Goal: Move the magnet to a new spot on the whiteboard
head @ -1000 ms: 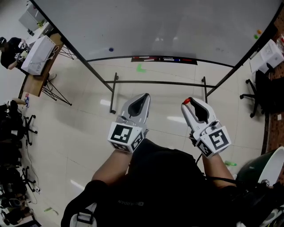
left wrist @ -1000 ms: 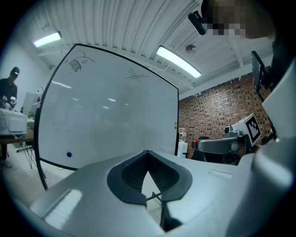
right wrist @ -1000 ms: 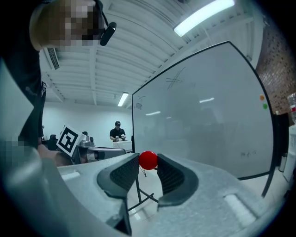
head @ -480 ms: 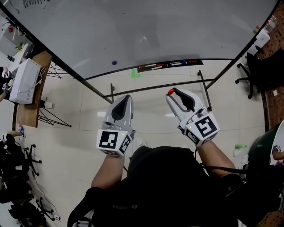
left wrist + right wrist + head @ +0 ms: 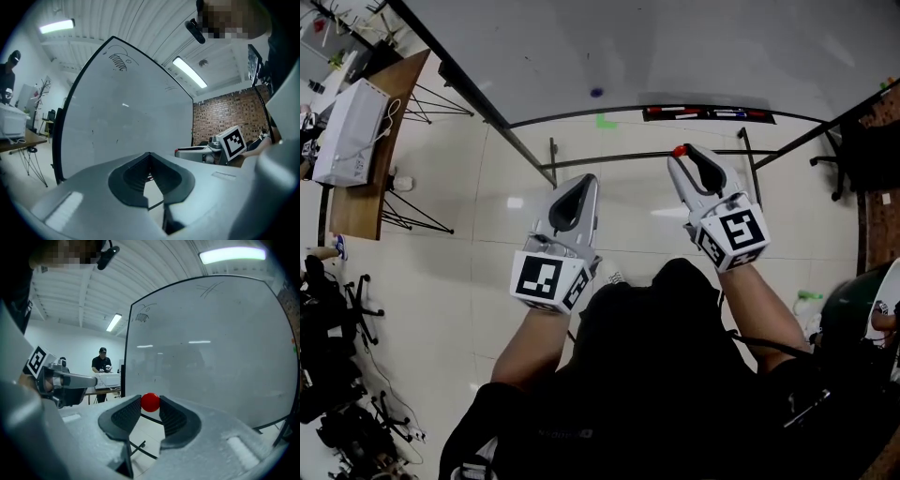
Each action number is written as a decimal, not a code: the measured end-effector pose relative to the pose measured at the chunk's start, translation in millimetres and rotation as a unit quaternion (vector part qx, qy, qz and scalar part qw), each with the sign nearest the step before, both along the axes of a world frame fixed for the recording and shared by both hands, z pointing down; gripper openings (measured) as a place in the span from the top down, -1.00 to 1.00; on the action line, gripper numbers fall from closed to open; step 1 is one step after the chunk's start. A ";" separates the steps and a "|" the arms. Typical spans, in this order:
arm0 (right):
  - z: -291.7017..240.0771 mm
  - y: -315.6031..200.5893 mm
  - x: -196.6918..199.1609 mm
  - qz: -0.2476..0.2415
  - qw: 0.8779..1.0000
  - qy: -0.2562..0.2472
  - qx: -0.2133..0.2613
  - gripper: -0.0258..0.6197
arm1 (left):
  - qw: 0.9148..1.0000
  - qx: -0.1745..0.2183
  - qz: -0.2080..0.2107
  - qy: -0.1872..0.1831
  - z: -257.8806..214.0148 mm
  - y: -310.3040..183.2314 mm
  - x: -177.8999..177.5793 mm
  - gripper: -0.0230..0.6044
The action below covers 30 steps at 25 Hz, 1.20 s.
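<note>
The right gripper [image 5: 682,161] grips the red magnet [image 5: 150,402] at its jaw tips, upper right of centre, clear of the whiteboard [image 5: 694,47] across the top. The left gripper [image 5: 587,184] has its jaws together, empty. Judged: magnet lifted off; placement at a new spot outstanding.

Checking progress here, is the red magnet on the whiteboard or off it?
Off it: the red magnet sits pinched in the right claw, short of the whiteboard.
</note>
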State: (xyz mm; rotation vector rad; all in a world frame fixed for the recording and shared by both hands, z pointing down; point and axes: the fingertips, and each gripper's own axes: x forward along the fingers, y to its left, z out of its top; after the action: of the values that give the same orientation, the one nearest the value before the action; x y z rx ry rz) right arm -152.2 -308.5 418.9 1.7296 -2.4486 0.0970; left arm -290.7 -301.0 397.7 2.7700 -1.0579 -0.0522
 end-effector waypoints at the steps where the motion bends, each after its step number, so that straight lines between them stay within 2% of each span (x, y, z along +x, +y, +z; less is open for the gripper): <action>1: 4.9 -9.8 -4.6 0.003 1.000 -0.003 -0.002 0.58 | 1.000 -0.005 -0.003 0.000 3.9 -1.6 -5.3 0.88; 7: 49.7 -85.0 -24.3 0.027 0.999 0.019 -0.005 0.58 | 1.000 -0.025 -0.017 -0.007 26.6 -13.4 -24.1 0.88; 13: 106.4 -160.1 -21.6 0.068 0.997 -0.021 -0.034 0.58 | 0.998 -0.052 -0.031 -0.022 48.7 -33.0 -29.7 0.88; 15: 121.3 -178.3 -21.8 0.078 0.996 -0.016 -0.032 0.58 | 0.997 -0.059 -0.037 -0.029 56.7 -41.9 -31.5 0.88; 21: 147.0 -210.7 -21.5 0.098 0.995 -0.002 -0.022 0.58 | 0.996 -0.059 -0.055 -0.042 70.2 -67.0 -31.1 0.88; 26: 152.1 -222.1 -26.2 0.101 0.995 -0.003 -0.016 0.58 | 0.997 -0.036 -0.052 -0.054 70.9 -75.0 -23.0 0.88; 30: 152.8 -226.3 -27.4 0.112 0.994 -0.005 -0.011 0.58 | 0.996 -0.041 -0.051 -0.057 75.6 -77.8 -22.1 0.88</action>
State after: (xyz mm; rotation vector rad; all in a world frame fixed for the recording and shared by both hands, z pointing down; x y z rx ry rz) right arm -179.6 -534.8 571.7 1.9928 -2.2411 0.1574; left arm -312.8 -378.9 473.3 2.6713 -1.2003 0.1352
